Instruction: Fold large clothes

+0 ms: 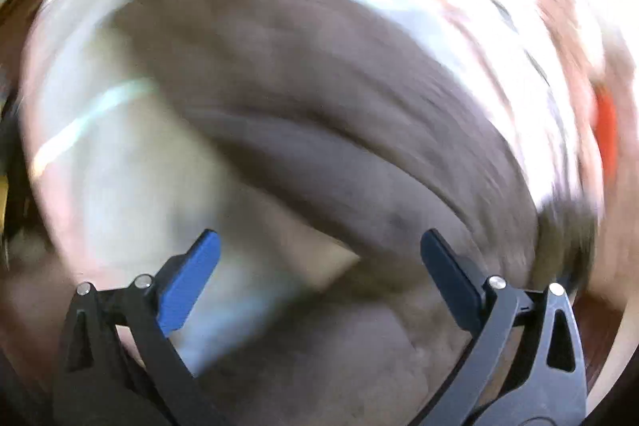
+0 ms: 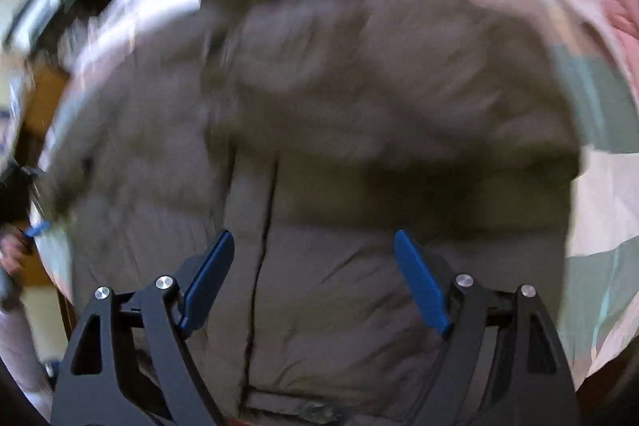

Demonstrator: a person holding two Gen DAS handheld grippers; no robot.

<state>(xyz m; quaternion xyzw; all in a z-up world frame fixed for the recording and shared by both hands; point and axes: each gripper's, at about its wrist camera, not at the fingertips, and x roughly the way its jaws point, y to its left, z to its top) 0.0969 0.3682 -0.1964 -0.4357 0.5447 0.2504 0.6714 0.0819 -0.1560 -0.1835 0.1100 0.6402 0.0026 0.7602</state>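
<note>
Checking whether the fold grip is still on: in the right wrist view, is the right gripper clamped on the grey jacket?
No. The right gripper has its blue fingers spread wide apart above the grey jacket, pinching no fabric.

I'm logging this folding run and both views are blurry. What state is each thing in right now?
Grey-brown padded jacket: spread flat, front up, front seam closed.
Pale pink and mint bed cover: spread under the jacket.
Left gripper: open, empty.
Right gripper: open, empty, above the jacket.

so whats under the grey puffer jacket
The grey puffer jacket lies on a pale pink and mint sheet that shows around its edges. Whatever is under its middle is covered.
</note>
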